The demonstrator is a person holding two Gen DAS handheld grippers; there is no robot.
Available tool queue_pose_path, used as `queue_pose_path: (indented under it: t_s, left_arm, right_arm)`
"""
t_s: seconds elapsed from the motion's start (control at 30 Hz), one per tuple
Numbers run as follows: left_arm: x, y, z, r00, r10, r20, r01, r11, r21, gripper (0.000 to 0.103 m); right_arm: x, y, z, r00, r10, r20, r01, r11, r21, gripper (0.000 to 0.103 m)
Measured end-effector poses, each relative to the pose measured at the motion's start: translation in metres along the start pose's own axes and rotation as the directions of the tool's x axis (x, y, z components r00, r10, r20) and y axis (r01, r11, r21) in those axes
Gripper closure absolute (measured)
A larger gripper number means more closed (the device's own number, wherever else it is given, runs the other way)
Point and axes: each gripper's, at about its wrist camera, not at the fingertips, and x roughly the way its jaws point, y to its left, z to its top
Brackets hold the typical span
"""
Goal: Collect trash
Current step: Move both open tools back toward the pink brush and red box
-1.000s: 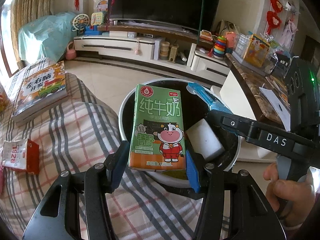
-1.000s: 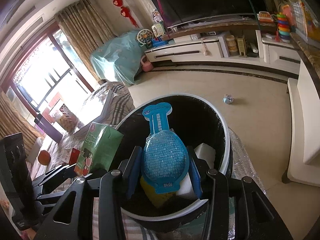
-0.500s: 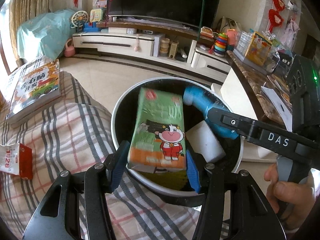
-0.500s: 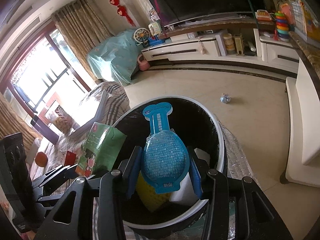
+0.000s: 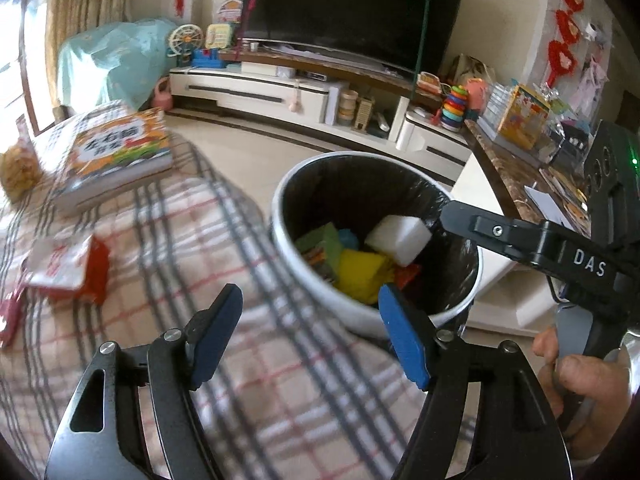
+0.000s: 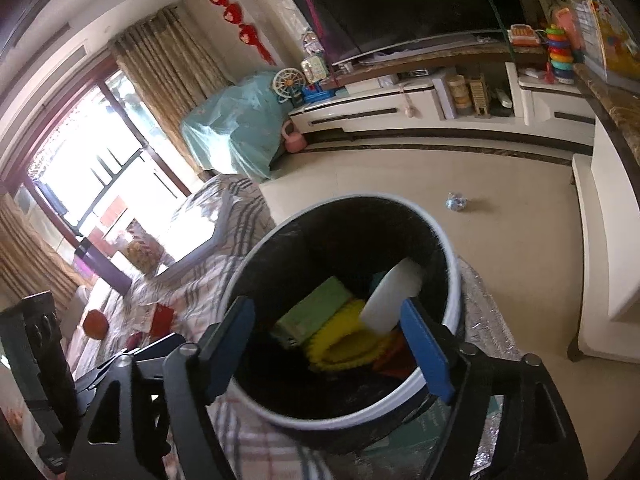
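I am letting go over the trash bin (image 5: pixel 280 216). My left gripper (image 5: pixel 310 334) has its jaws opening, and nothing is between them. My right gripper (image 6: pixel 326 348) has its jaws opening too, with nothing in its pads, and it hangs right over the bin's mouth.

The trash is down in the bin now. I can see the green milk carton (image 6: pixel 316 312) lying on its side at the bottom, next to a yellow cloth (image 6: pixel 344 344) and a white block (image 6: pixel 394 296) that leans on the bin's far wall. A bit of blue (image 5: pixel 348 238) peeks out behind the carton in the left view; I cannot tell what it is.

To do this step well, I think I should open both grippers all the way before I pull back, so no pad drags anything out again. I should lift up first, then move away, so I do not bump the bin's white rim.

More trash may wait on the plaid blanket (image 5: pixel 248 360). A red and white packet (image 5: pixel 68 268) lies near its left edge. The big book (image 5: pixel 116 156) at the far edge is likely not trash. I think the left gripper is nearest the packet, so I would send that one.
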Motion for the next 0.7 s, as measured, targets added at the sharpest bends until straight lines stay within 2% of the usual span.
queue_pose_path:
  t_s: [0.27, 0.7]
  left_arm:
    - [-0.028, 0.039, -0.028, 0.999, 0.046, 0.015, -0.044, 0.996, -0.074, 0.030]
    - [-0.067, 0.107, -0.068, 0.992, 0.126, 0.025, -0.119, 0.973, -0.199, 0.030]
  right_arm:
    - [-0.003, 0.037, -0.021, 0.999, 0.044, -0.005, -0.044, 0.998, -0.051, 0.014]
    - [0.012, 0.096, -0.054, 0.992, 0.114, -0.059, -0.121, 0.984, -0.130, 0.013]
